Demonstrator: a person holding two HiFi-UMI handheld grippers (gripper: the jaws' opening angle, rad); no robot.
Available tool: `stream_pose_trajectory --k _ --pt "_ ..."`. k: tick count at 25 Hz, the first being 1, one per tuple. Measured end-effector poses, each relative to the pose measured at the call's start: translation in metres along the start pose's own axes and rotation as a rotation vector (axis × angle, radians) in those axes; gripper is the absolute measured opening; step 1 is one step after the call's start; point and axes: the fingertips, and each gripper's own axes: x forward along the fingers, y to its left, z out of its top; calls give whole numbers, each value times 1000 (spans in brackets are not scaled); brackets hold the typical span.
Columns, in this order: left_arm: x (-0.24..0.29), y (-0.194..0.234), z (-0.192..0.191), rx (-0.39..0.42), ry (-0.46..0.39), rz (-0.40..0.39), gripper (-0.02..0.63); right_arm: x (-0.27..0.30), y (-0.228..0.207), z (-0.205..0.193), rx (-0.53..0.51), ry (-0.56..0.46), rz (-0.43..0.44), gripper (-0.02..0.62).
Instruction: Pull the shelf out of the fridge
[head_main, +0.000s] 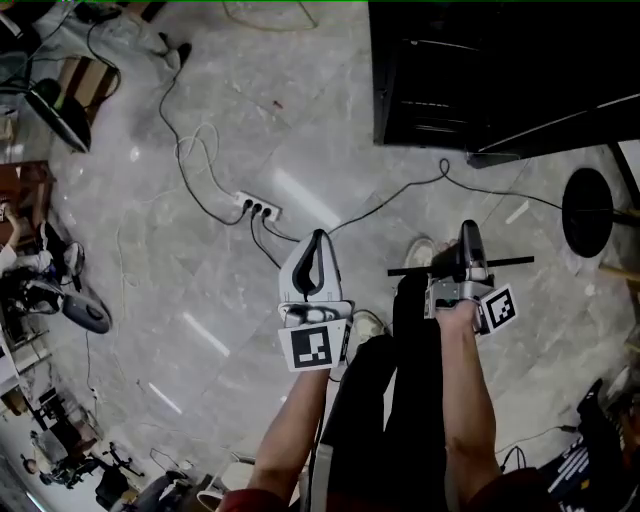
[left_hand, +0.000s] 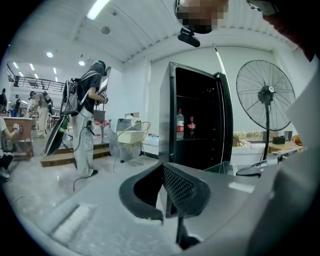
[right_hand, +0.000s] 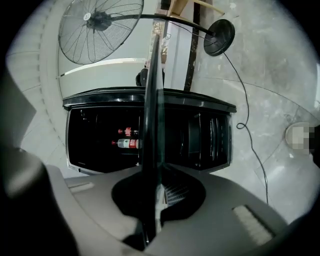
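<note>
The right claw (right_hand: 155, 171) is clamped on the shelf (right_hand: 151, 100), its two halves pressed against the faces of the thin pane. In the right gripper view the shelf is seen edge-on, as one narrow dark line that runs from deep in the claw straight out past its tips. In the head view it is a thin dark strip lying across the claw. Its long axis runs from side to side in front of the person's legs (head_main: 400, 400), with the right end a little higher in the picture. It looks flat, slim and dark, with a faint glassy sheen along the edge. I cannot tell whether the rest of the pane is clear.

The shelf hangs in the air above the floor (head_main: 200, 120), fully out of the fridge (head_main: 480, 60) and well apart from it.

The left claw (left_hand: 163, 167) is beside it to the left. Its halves are together, with nothing between them.

On the floor beyond the claws lies a white power strip (head_main: 258, 208) with dark cables (head_main: 190, 170) trailing from it.

Farther off, the black fridge stands open, with two bottles (right_hand: 127, 138) inside. A big standing fan (right_hand: 97, 27) is beside it. In the left gripper view a wire chair (left_hand: 132, 137) and a standing person (left_hand: 87, 115) are to the left of the fridge.
</note>
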Motion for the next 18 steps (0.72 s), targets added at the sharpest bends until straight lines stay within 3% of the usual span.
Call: stream_pose_trajectory --k 5,14,18 --pt "-35 11 58 16 -67 36 -3 -35 55 -12 -19 49 14 8" --pt "-107 37 162 16 -112 144 -3 -66 173 -35 -30 113 92 8" --pt "-126 48 206 34 -165 187 -3 -68 218 -45 15 141 117 8"
